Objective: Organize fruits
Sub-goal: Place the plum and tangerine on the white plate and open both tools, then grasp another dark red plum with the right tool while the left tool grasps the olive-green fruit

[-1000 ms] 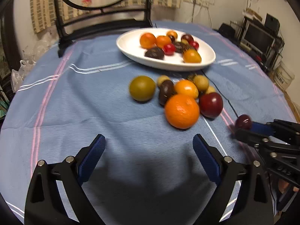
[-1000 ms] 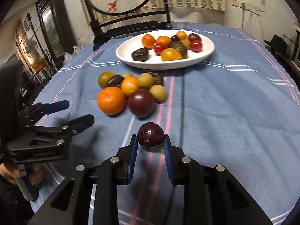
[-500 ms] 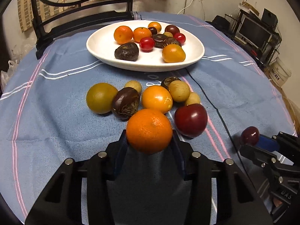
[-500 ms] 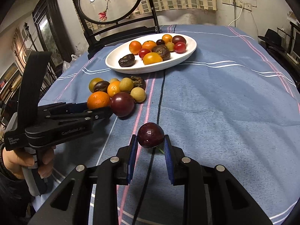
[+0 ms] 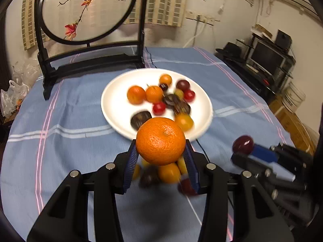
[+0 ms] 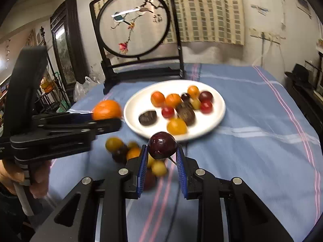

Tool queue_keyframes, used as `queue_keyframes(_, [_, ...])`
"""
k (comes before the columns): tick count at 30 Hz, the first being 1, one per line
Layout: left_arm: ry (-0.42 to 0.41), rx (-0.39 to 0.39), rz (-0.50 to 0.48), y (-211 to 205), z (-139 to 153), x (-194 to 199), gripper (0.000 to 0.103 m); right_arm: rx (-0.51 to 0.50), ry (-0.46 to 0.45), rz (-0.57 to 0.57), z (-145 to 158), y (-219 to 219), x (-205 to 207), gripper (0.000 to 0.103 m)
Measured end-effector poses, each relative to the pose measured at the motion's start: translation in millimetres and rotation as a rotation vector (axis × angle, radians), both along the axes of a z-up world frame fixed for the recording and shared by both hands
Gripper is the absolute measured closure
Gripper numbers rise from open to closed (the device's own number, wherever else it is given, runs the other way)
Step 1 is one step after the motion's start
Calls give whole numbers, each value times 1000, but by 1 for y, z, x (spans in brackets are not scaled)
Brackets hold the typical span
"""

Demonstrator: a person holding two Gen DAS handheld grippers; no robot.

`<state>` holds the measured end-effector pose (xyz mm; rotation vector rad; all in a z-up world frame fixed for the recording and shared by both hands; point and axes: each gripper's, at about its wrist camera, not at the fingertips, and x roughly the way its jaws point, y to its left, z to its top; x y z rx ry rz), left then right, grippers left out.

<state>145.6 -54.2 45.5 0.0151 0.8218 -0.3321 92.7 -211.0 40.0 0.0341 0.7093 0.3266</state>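
Left hand-held gripper (image 5: 160, 157) now clamps the big orange (image 5: 160, 140); a second ago its jaws stood wide and bare, and they have just been closing onto it. Orange is lifted clear of the desk (image 5: 66, 141). Right hand-held gripper (image 6: 160, 157) grips the dark plum (image 6: 162, 145) as before, now raised too. Beyond both, closer than earlier, the white plate (image 5: 113, 104) of fruit. Loose fruit pile (image 6: 123, 151) lies beneath my fingers.
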Motion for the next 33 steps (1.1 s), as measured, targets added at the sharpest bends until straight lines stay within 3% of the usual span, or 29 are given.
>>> queue_keyframes(10, [60, 32, 80, 0, -27, 77, 59, -26, 112, -8, -41, 42, 81, 74])
queue_keyframes(12, [70, 42, 97, 1, -31, 84, 58, -7, 123, -34, -46, 40, 86, 59])
queue_keyframes(13, [63, 44, 109, 2, -31, 83, 55, 15, 124, -49, -47, 36, 86, 46])
queue_keyframes(14, [49, 37, 117, 4, -29, 80, 52, 24, 115, -61, -47, 32, 83, 40])
queue_keyframes(16, [8, 9, 121, 10, -22, 68, 37, 34, 109, -65, -43, 26, 77, 39])
queue_keyframes(20, [-38, 24, 122, 16, -13, 44, 34, 71, 141, -75, -44, 12, 66, 39])
queue_keyframes(24, [-30, 45, 122, 22, -15, 17, 20, 53, 138, -92, -43, 4, 47, 38])
queue_keyframes(33, [32, 48, 135, 40, -49, -33, 16, 26, 126, -118, -44, -15, -2, 38])
